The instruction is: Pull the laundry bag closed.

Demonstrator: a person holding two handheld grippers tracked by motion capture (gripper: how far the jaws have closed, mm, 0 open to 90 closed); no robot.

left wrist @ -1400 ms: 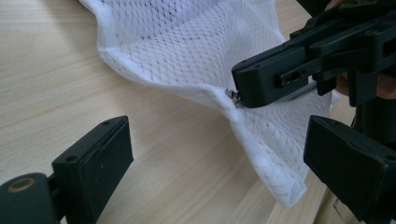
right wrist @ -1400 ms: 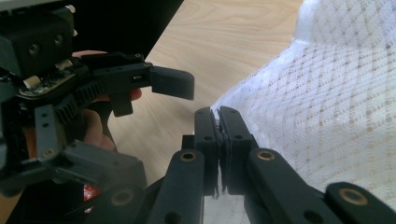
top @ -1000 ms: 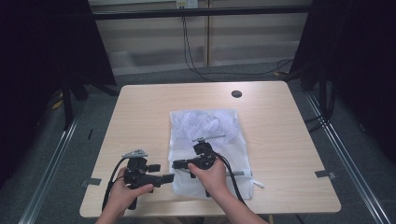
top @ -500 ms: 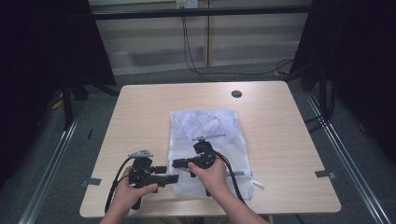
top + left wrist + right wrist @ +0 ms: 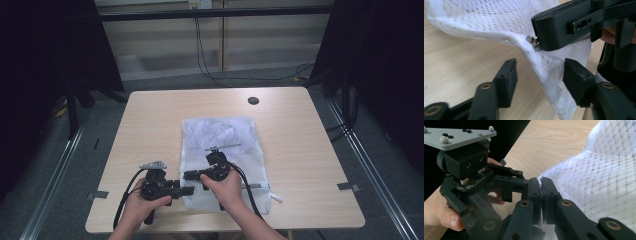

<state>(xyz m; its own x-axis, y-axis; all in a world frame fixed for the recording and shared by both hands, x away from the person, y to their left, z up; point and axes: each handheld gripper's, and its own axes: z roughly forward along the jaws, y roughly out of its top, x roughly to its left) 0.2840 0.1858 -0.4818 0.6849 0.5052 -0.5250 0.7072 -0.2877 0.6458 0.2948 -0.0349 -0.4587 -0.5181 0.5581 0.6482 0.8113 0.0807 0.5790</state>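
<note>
While the pale wooden surface [image 5: 150, 125] carries everything, the white mesh laundry bag [image 5: 222, 135] lies flat near the middle, towards the person's edge. Right hand-held gripper [image 5: 189, 175] is clenched on the bag's near left edge, right by the small metal zip pull [image 5: 534, 41], lifting the fabric a bit. Left hand-held gripper [image 5: 191, 191] sits just beside it w/ the same raised edge between its jaws; they've just been closing but the pads aren't pressing yet, gap on both sides. Small dark round disc [image 5: 253, 100] near the far edge, well apart from the bag.
</note>
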